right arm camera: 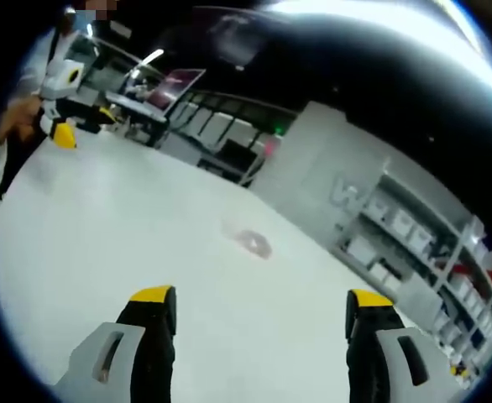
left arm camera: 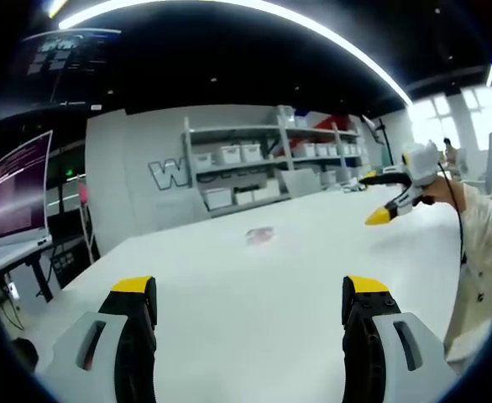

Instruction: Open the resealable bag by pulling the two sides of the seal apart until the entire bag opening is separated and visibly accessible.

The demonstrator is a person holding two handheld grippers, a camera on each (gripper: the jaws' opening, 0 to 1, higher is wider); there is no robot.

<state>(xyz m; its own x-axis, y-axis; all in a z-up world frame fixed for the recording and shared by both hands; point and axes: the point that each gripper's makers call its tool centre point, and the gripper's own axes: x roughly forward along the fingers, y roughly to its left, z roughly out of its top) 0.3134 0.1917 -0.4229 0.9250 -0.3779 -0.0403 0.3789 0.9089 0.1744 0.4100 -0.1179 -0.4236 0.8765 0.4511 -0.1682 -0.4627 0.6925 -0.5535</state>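
While the resealable bag (left arm camera: 260,236) lies flat on the white table (left arm camera: 229,294), the left gripper (left arm camera: 250,298) and right gripper (right arm camera: 259,306) hover wide, holding nothing.

Table (left arm camera: 254,285) smooth matt white; on it resealable bag (left arm camera: 260,236) clear glossy plastic; left gripper (left arm camera: 250,294) jaws matt black, yellow-tipped.

1. A lab or workshop room, with a dark ceiling crossed by a long curved white strip light (left arm camera: 313,34).
2. Grey metal shelving (left arm camera: 271,159) holds rows of white plastic storage bins (left arm camera: 229,154) against a pale wall with large lettering (left arm camera: 169,174).
3. A wide white worktable (left arm camera: 254,294) fills the middle.
4. A lit computer monitor (left arm camera: 19,189) stands on a side desk.
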